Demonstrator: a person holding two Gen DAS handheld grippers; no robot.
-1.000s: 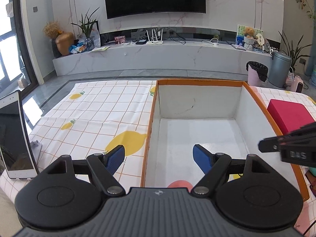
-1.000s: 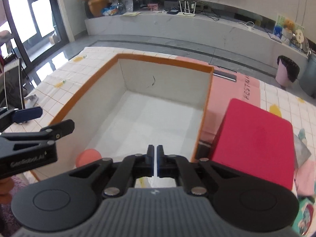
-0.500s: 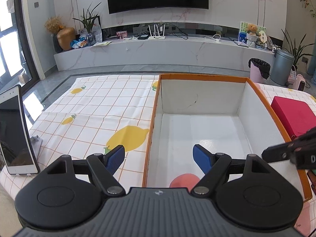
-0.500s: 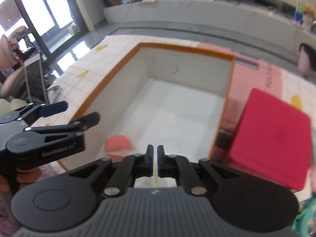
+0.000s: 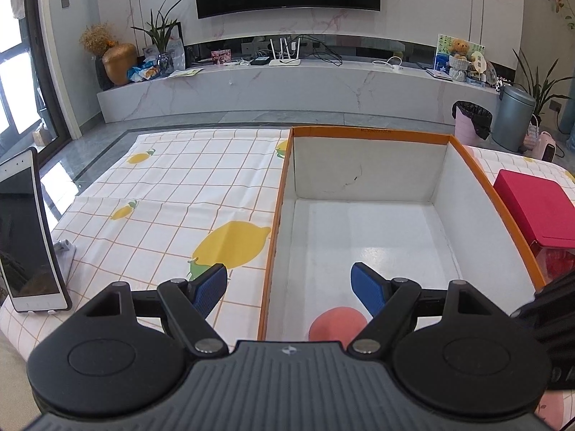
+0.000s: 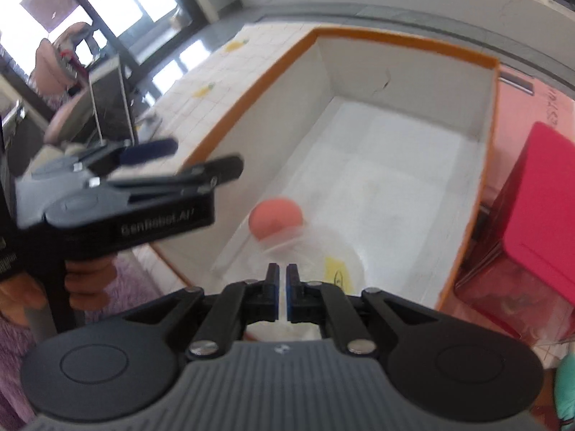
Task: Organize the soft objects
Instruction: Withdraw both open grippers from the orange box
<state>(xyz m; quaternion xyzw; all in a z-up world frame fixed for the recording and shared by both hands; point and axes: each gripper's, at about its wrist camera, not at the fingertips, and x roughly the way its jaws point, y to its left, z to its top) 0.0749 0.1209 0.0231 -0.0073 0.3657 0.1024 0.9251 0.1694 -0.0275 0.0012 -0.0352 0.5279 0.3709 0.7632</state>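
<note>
Orange-rimmed box (image 5: 363,131) holds a pink ball (image 5: 337,325); left gripper (image 5: 289,283) gapes wide, empty, while right gripper (image 6: 282,280) is closed, gripping nothing.

In the right wrist view we read one clear mark: "GenRobot.AI" in pale letters along the black side of the left gripper (image 6: 201,160), blurred by motion but legible. On the pink sheet (image 6: 550,107) beyond the orange-rimmed box (image 6: 406,41) we see dark letters, too smeared to read. A faint line of print runs along that box's far orange rim in the left wrist view; we cannot make it out.
</note>
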